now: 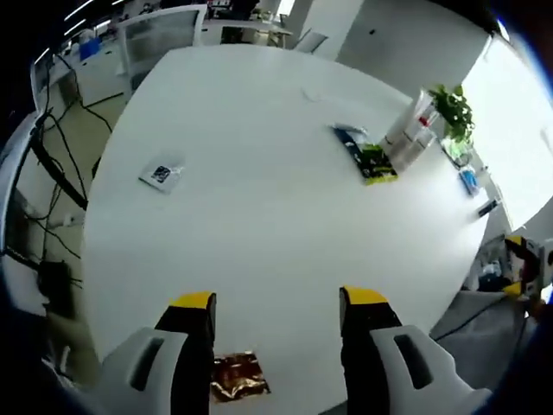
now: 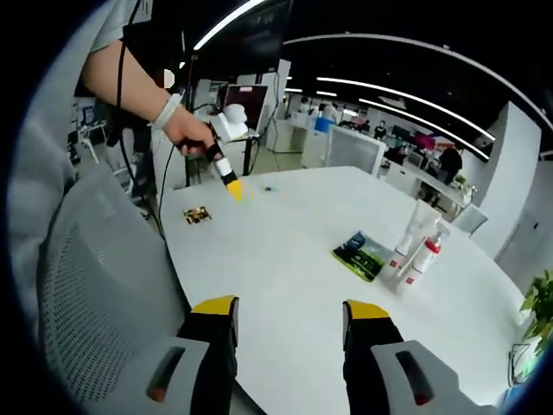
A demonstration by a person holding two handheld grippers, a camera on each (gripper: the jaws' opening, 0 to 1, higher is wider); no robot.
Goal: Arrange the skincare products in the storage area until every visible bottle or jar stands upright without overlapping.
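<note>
We are in an open-plan office. In the right gripper view we see long strip lights (image 2: 406, 91) on a dark ceiling, rows of desks with partitions (image 2: 354, 149) behind the big white table (image 2: 285, 259), and people (image 2: 449, 162) standing far at the back. A grey mesh office chair (image 2: 95, 285) stands close to us. In the left gripper view we see black cables (image 1: 52, 164) running on the floor beside the table, more desks (image 1: 164, 30) at the far side, and a green potted plant (image 1: 454, 112) near a bright window.
</note>
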